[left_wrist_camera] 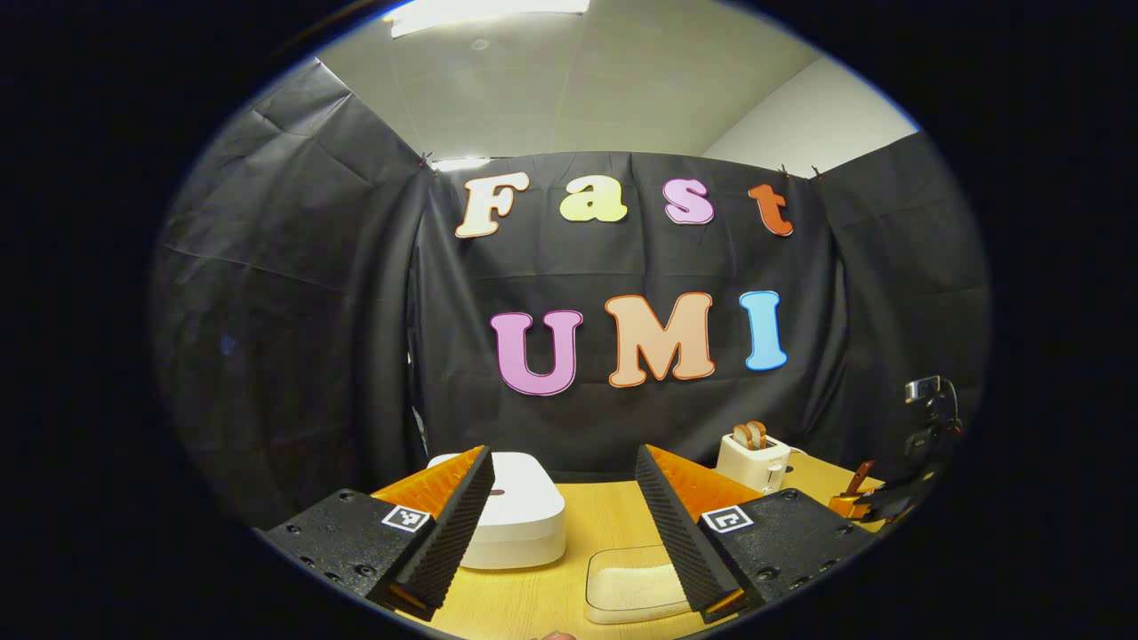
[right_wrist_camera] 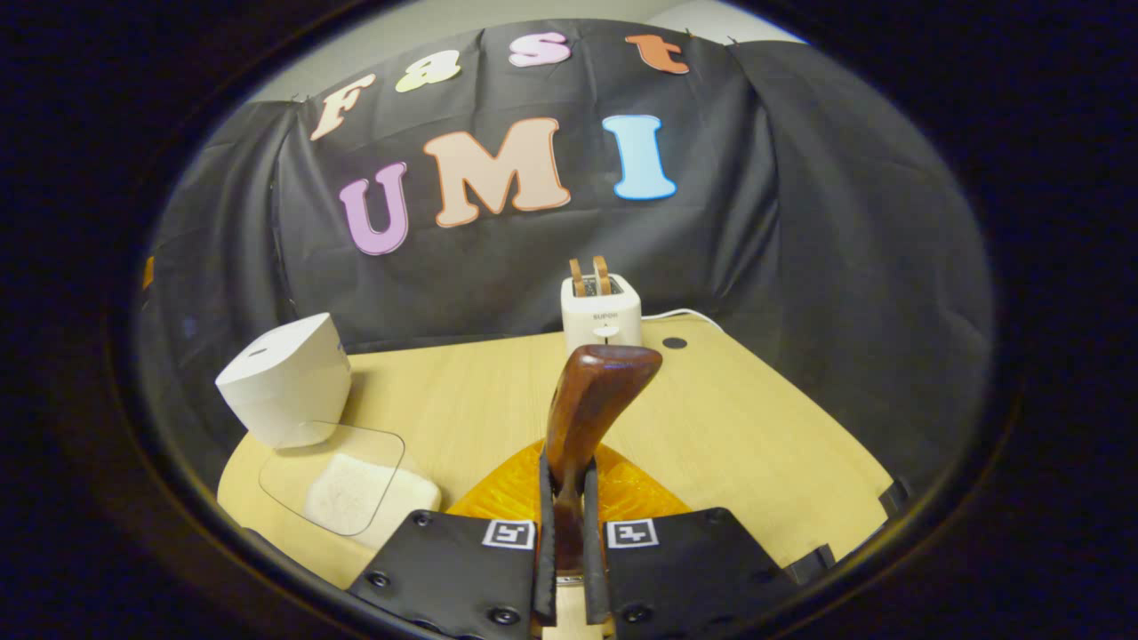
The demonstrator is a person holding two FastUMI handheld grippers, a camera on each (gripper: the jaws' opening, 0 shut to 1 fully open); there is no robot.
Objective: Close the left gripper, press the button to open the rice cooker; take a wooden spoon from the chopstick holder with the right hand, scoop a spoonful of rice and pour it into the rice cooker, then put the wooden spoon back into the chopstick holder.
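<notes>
My left gripper (left_wrist_camera: 564, 455) is open above the table with nothing between its fingers. Just beyond it sits the white rice cooker (left_wrist_camera: 511, 511), lid down. A clear container of rice (left_wrist_camera: 627, 588) lies in front of the cooker, to its right. My right gripper (right_wrist_camera: 566, 469) is shut on the handle of a dark wooden spoon (right_wrist_camera: 591, 400), whose broad end points up and away. From that side the rice cooker (right_wrist_camera: 289, 378) and the rice container (right_wrist_camera: 351, 484) lie to the left. The right gripper (left_wrist_camera: 869, 505) with the wooden spoon (left_wrist_camera: 860, 480) also shows at the far right of the left gripper view.
A white toaster (right_wrist_camera: 600, 309) with two slices in it stands at the back of the wooden table (right_wrist_camera: 738, 427), its cord trailing right. The toaster (left_wrist_camera: 752, 458) lies behind my left gripper's right finger. Black cloth walls close in the table.
</notes>
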